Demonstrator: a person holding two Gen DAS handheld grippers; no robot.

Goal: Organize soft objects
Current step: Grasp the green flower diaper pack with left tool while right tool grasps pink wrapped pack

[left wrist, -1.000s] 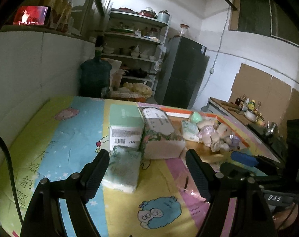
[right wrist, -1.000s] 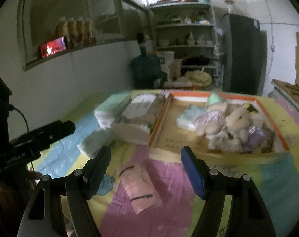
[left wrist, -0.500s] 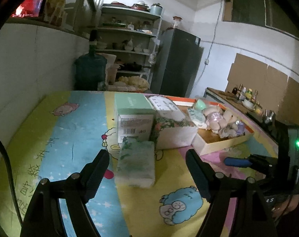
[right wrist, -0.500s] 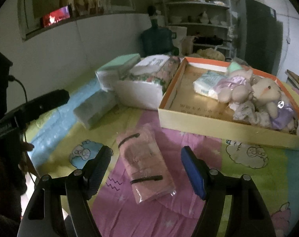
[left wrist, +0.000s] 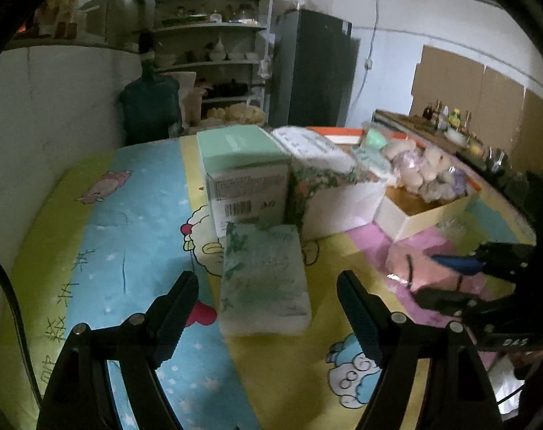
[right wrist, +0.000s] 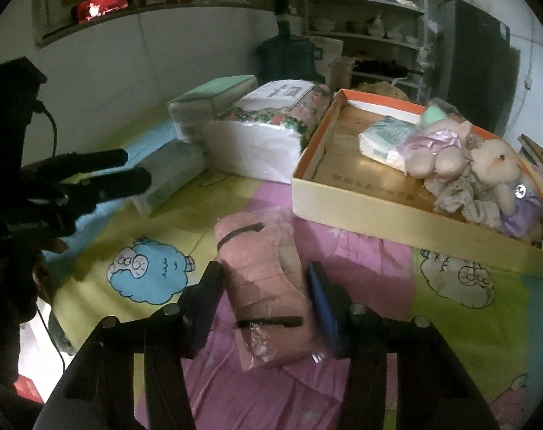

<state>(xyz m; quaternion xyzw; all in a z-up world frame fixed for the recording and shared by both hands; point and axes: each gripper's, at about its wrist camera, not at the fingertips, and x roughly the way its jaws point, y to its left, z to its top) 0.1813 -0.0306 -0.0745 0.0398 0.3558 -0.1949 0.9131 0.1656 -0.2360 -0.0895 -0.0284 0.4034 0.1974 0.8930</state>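
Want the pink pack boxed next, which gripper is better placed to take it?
Right. The right gripper has been closing around the pink pack, beside the box; the left gripper faces a green pack.

Both fisheye views are dim and bluish-grey, with black vignetted corners and bowed edges. The far shelves and grey walls look soft; a small red glowing screen [right wrist: 103,3] glares.

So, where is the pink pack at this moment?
In the right wrist view the pink pack lies on the pink patch of the mat, between the right gripper fingers, just before the cardboard tray.
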